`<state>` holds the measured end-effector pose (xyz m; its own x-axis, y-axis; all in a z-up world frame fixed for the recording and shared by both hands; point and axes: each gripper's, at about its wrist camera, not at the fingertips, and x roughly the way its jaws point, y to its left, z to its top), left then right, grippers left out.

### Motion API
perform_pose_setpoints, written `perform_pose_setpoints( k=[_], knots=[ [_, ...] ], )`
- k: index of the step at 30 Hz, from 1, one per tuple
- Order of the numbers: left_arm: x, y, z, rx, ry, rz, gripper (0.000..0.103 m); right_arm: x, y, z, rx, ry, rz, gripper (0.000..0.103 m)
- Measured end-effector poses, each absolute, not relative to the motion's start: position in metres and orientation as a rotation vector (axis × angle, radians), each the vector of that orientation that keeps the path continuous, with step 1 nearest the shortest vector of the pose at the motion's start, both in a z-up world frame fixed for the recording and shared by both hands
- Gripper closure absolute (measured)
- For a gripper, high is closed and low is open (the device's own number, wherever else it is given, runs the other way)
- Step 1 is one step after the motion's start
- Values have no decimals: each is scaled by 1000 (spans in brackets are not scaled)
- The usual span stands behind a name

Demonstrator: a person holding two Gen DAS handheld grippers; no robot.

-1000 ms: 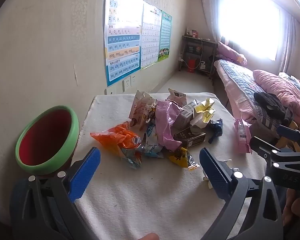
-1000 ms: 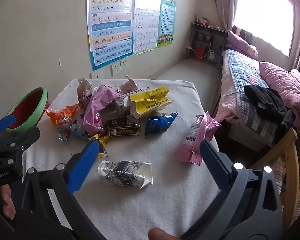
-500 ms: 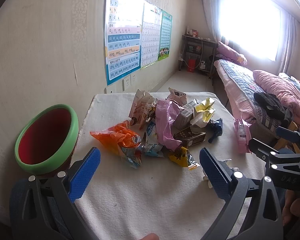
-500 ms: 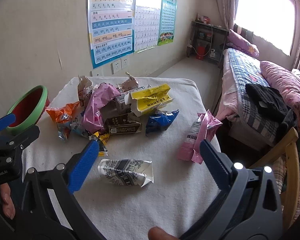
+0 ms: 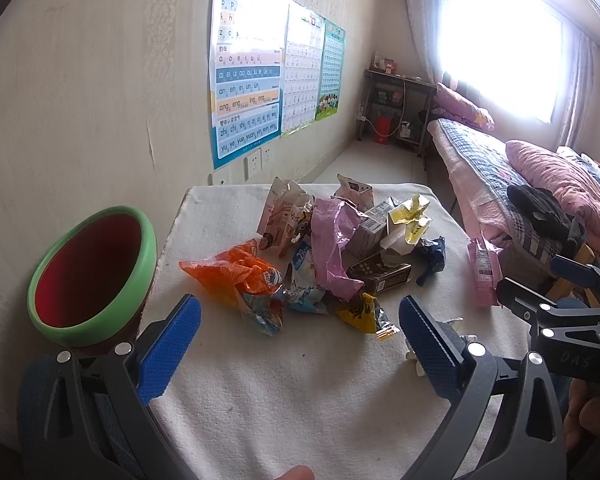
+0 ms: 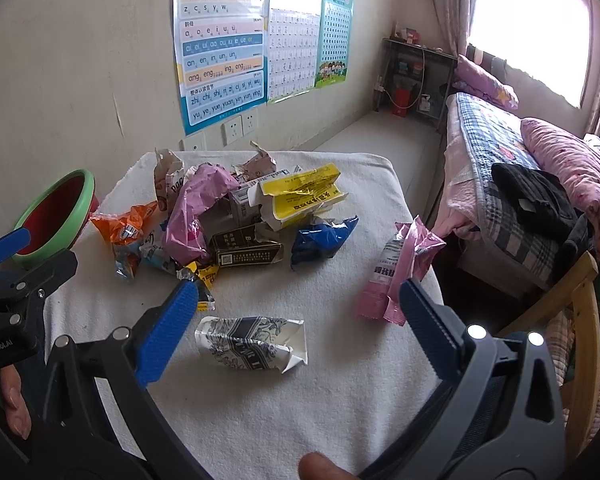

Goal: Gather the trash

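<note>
A pile of wrappers lies mid-table: an orange bag point(image 5: 236, 272) point(image 6: 126, 226), a pink-purple wrapper point(image 5: 334, 248) point(image 6: 194, 212), a yellow packet point(image 6: 300, 196) point(image 5: 410, 220), a dark box point(image 6: 246, 250) point(image 5: 380, 274), a blue wrapper point(image 6: 324, 238). A crushed white-and-black carton point(image 6: 252, 344) lies nearest, between the fingers of my right gripper point(image 6: 298, 308), which is open and empty. A pink packet point(image 6: 396, 276) point(image 5: 482, 272) lies near the table's right edge. My left gripper point(image 5: 300, 324) hovers open over the near table, short of the pile. A green-rimmed red bin point(image 5: 88, 276) point(image 6: 56, 212) stands at the left.
The white-clothed table point(image 5: 300, 392) point(image 6: 360, 380) stands against a wall with posters point(image 6: 220, 44). A bed with pink bedding point(image 6: 540, 168) and a wooden chair point(image 6: 580, 320) are on the right. A hand point(image 6: 12, 400) holds the left gripper.
Both grippers have crept slightly forward toward the trash pile. Both jaws stay open and nothing on the table has moved.
</note>
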<state>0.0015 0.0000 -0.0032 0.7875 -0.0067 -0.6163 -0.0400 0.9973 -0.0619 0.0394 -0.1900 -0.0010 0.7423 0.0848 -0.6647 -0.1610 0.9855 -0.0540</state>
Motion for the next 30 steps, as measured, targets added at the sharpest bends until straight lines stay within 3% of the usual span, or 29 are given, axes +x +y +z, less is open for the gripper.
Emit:
perform_pose_setpoints(
  k=[30],
  knots=[
    [0,0,-2,-75,664,22,8,44,-193,-2,-91,753,140,4]
  ],
)
